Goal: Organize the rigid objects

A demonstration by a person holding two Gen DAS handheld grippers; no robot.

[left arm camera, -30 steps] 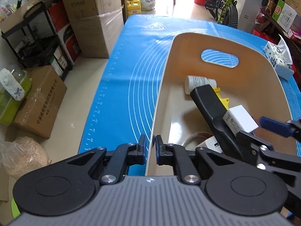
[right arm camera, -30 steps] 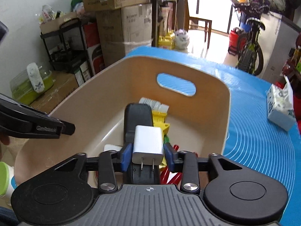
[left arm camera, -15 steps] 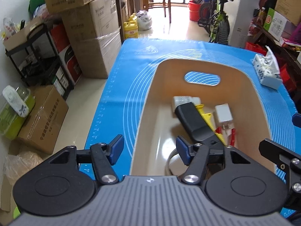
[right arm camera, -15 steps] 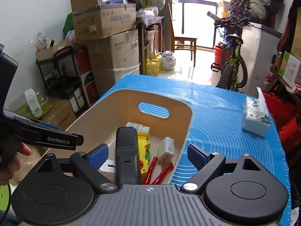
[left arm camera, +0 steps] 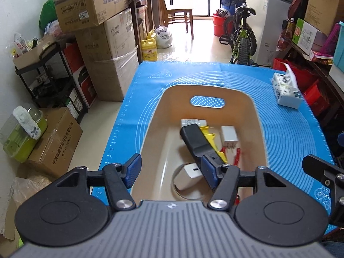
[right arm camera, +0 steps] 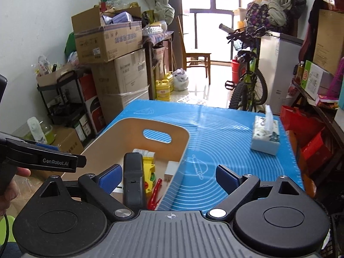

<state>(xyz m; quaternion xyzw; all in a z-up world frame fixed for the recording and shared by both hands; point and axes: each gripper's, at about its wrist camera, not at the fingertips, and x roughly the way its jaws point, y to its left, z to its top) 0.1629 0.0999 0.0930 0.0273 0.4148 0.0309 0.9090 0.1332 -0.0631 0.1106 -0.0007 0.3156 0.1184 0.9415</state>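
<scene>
Both the left gripper (left arm camera: pixel 171 170) and the right gripper (right arm camera: pixel 168 177) gape empty above the beige bin (left arm camera: pixel 253 116), charger (left arm camera: pixel 229 133) inside.

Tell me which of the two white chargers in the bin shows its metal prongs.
The white charger lying right of the black handle, prongs toward the camera. The other white charger, nearer the left gripper, shows none.

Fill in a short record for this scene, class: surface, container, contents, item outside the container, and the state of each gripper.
surface: blue mat
container: beige bin with a handle cutout, on the mat
contents: black device, yellow tool, white charger lying prongs toward camera, red-handled tool, second white adapter
outside container: tissue pack on the mat, apart from the bin
left gripper: fingers open, holding nothing
right gripper: fingers open, holding nothing
</scene>
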